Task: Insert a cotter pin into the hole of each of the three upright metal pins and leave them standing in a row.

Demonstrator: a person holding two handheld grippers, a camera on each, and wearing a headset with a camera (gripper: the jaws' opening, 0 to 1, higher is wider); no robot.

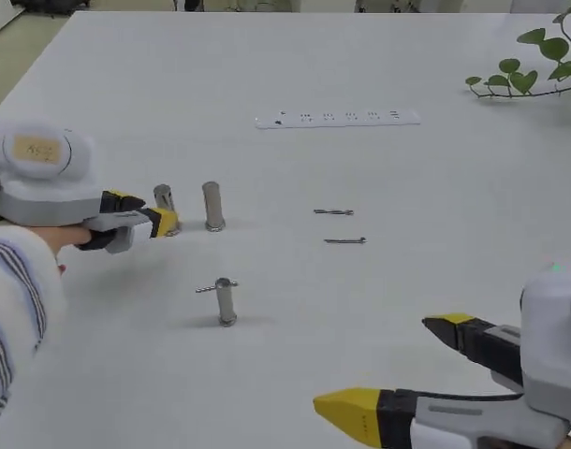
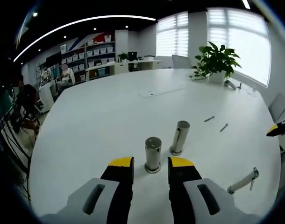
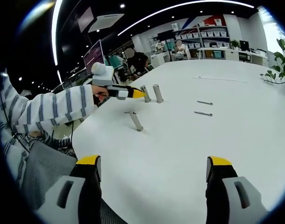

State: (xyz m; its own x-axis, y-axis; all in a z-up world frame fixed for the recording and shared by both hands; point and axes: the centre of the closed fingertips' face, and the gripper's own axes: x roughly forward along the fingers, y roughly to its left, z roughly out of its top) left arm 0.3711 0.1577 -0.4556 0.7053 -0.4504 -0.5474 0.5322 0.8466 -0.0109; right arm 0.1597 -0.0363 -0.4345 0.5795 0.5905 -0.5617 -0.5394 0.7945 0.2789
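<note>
Where the left gripper [image 1: 164, 223] hangs at the left of the white table [image 1: 295, 56], its yellow-tipped jaws are narrowly parted. The first metal pin [image 1: 163, 197], a smooth steel cylinder, stands upright between the tips, ungripped. The second metal pin [image 1: 212, 206] stands just to its right. Nearer the person, the third metal pin [image 1: 226, 301] carries an inserted cotter pin [image 1: 209, 288] crosswise. The far loose cotter pin [image 1: 333, 212] and the near loose cotter pin [image 1: 345, 240] are thin wire. They lie flat, lengthwise left to right, closer to the right gripper [image 1: 374, 365], whose jaws gape wide, holding nothing.
</note>
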